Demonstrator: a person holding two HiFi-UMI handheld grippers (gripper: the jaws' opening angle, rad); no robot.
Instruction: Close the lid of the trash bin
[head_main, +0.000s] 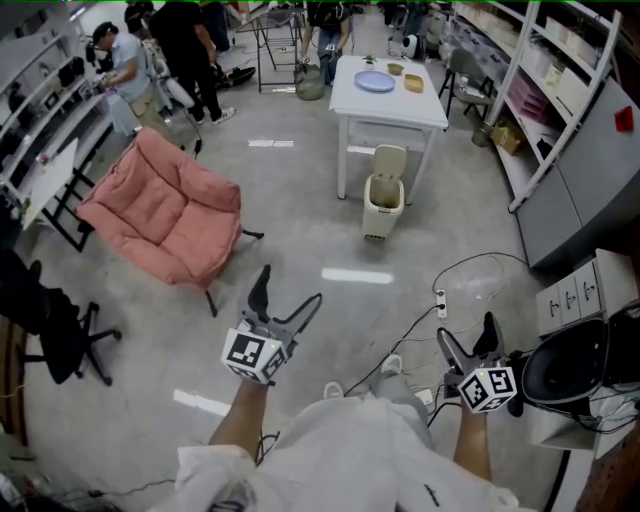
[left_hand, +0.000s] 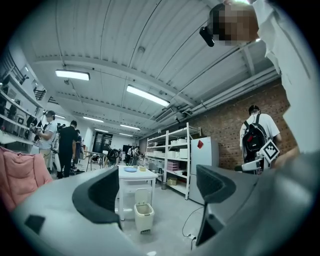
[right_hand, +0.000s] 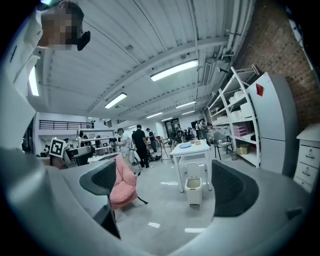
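Note:
A small beige trash bin (head_main: 383, 205) stands on the floor beside the white table (head_main: 432, 112), its lid (head_main: 389, 160) raised upright. It is far from me; it shows between the jaws in the left gripper view as the bin (left_hand: 143, 216) and in the right gripper view as the bin (right_hand: 193, 190). My left gripper (head_main: 290, 290) is held out in front of me, open with nothing between its jaws. Further right and nearer my body, my right gripper (head_main: 466, 338) is open too and holds nothing. Both point roughly level toward the bin.
A pink folding chair (head_main: 168, 210) sits on the floor at left. A plate (head_main: 374, 81) and small things lie on the table. Shelving (head_main: 545, 110) lines the right wall. Cables and a power strip (head_main: 440, 302) lie on the floor ahead. People stand at the back (head_main: 190, 55).

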